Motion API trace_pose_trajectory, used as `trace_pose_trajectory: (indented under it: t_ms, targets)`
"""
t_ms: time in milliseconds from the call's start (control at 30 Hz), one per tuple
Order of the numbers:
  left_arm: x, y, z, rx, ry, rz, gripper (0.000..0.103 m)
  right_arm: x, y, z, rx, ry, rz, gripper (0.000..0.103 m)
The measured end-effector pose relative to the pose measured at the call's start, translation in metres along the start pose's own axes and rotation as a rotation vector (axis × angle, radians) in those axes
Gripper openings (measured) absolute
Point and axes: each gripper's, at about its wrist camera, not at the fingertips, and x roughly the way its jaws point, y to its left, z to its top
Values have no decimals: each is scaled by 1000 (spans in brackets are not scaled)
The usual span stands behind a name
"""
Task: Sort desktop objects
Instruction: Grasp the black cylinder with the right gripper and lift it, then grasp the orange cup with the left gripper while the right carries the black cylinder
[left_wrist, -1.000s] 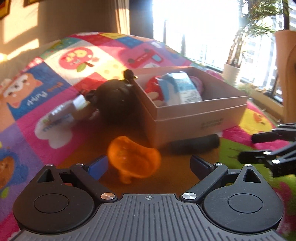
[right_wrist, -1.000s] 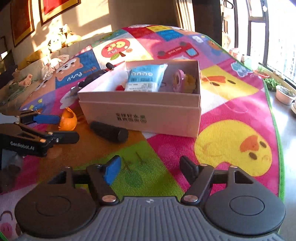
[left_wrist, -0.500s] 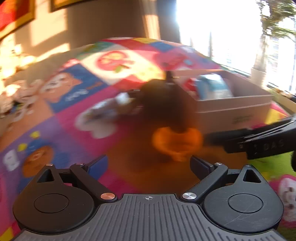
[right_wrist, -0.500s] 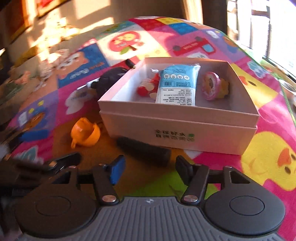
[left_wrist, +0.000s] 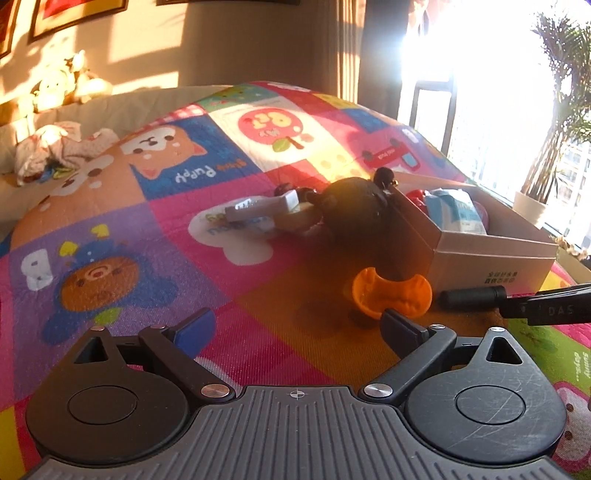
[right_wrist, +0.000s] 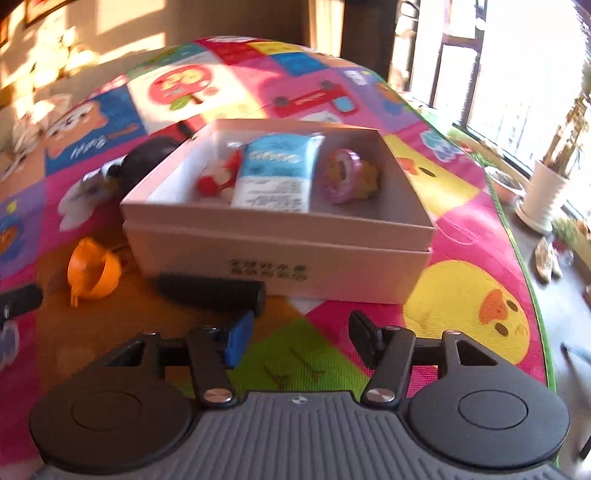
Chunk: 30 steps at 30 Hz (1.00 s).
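- Left gripper (left_wrist: 297, 326) gapes wide, holding nothing; orange cup (left_wrist: 391, 295) at its 1 o'clock.
- Right gripper (right_wrist: 301, 338) closing, nothing between; black cylinder (right_wrist: 210, 290) at 11 o'clock, beside box (right_wrist: 280, 254).

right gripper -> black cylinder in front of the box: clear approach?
Probably yes. The black cylinder lies on the mat just ahead of the right gripper, whose closing jaws hold nothing; only the box crowds it behind.

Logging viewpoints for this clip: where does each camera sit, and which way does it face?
Left wrist: on the left gripper, facing across the play mat at the orange cup; its open fingers show.
Right wrist: on the right gripper, facing the cardboard box; its empty, closing fingers show.
Shared: cup, box, black cylinder.
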Motion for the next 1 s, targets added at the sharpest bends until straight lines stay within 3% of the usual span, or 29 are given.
trace_pose_trajectory:
  t_ms: [167, 333, 367, 433, 533, 700, 767, 867, 933, 1000]
  targets:
    - [-1, 1, 0, -8, 0, -7, 99, -5, 26, 3, 15, 28, 119, 61]
    - [-1, 5, 0, -31, 1, -6, 100, 11, 63, 10, -1, 32, 117, 69]
    - [-1, 5, 0, -32, 1, -6, 100, 12, 66, 11, -4, 29, 109, 66]
    - [-1, 5, 0, -29, 2, -7, 100, 15, 64, 13, 6, 17, 88, 40]
    - [-1, 2, 0, -15, 2, -8, 100, 14, 43, 16, 53, 23, 92, 16]
    - [3, -14, 4, 63, 21, -46, 100, 6, 7, 9, 91, 19, 83, 16]
    - [9, -25, 6, 106, 37, -87, 100, 2, 1, 3, 75, 1, 73, 21]
    - [26, -44, 11, 185, 64, -74, 100, -1, -10, -5, 57, -25, 57, 31]
    - [38, -53, 15, 211, 78, -81, 100, -3, -18, -8, 60, -22, 65, 47]
    - [47, -57, 18, 201, 99, -112, 91, -8, -24, -9, 71, -24, 84, 56]
